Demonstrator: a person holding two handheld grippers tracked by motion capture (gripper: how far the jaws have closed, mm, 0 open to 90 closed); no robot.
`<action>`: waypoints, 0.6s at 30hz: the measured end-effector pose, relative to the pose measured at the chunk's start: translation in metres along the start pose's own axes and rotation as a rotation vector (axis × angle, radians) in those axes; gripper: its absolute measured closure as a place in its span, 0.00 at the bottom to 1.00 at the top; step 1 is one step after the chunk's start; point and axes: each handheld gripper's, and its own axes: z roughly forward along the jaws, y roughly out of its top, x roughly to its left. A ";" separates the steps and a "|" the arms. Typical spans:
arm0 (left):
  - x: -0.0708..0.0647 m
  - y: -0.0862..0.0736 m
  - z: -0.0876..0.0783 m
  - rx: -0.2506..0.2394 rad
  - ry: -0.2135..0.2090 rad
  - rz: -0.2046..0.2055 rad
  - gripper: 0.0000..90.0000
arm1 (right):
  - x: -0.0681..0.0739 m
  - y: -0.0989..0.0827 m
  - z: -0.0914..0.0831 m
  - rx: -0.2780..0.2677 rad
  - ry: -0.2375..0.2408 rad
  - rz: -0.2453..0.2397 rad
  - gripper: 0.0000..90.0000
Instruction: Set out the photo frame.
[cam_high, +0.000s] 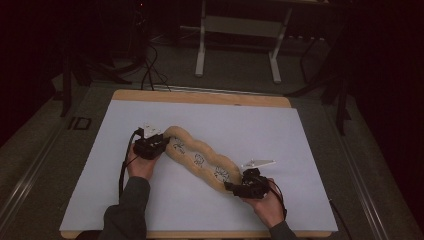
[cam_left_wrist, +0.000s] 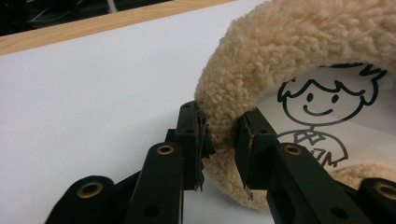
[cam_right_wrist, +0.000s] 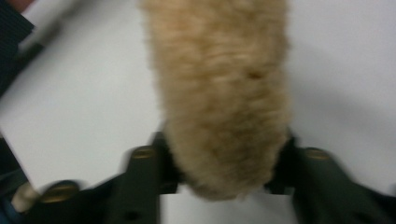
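Plush fleece piece (cam_high: 200, 159), a long tan fuzzy strip with a pale inner face printed with little cartoon figures, lies on the white sheet (cam_high: 280, 130) that covers the bench (cam_high: 200, 96). Its long axis runs on a slant: one end sits toward the far left of the sheet, the other toward the near right. Each end has its own claw, so neither hand has to cross over the fleece.

At the far-left end of the fleece the left claw (cam_high: 159, 145) comes in from the side. In the left gripper view the left claw (cam_left_wrist: 223, 149) has its pads pressed into the fuzzy rim, which bulges between them, so it has the rim pinched, with the jaws still a good way apart because the pile is thick. A smiling printed figure (cam_left_wrist: 322, 109) shows on the lining just beyond that rim.

At the near-right end of the fleece the right claw (cam_high: 234, 188) points along the strip. The right gripper view is blurred, yet the fleece end (cam_right_wrist: 224, 154) sits between the two jaws of the right claw (cam_right_wrist: 224, 172) and touches both, so I judge it gripped as well.

With both ends held, the coming move likely turns on that slanted axis: lifting or pulling the two ends apart along it would stretch the piece straight
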 end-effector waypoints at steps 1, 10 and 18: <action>0.000 0.000 0.000 -0.002 0.005 -0.001 0.82 | 0.001 0.001 0.000 0.001 -0.008 -0.007 0.71; -0.003 -0.006 -0.007 -0.015 0.033 -0.039 0.82 | -0.009 0.007 0.000 -0.037 -0.086 0.027 0.71; -0.005 -0.011 -0.016 -0.029 0.059 -0.056 0.82 | -0.025 0.017 0.004 -0.062 -0.138 0.055 0.70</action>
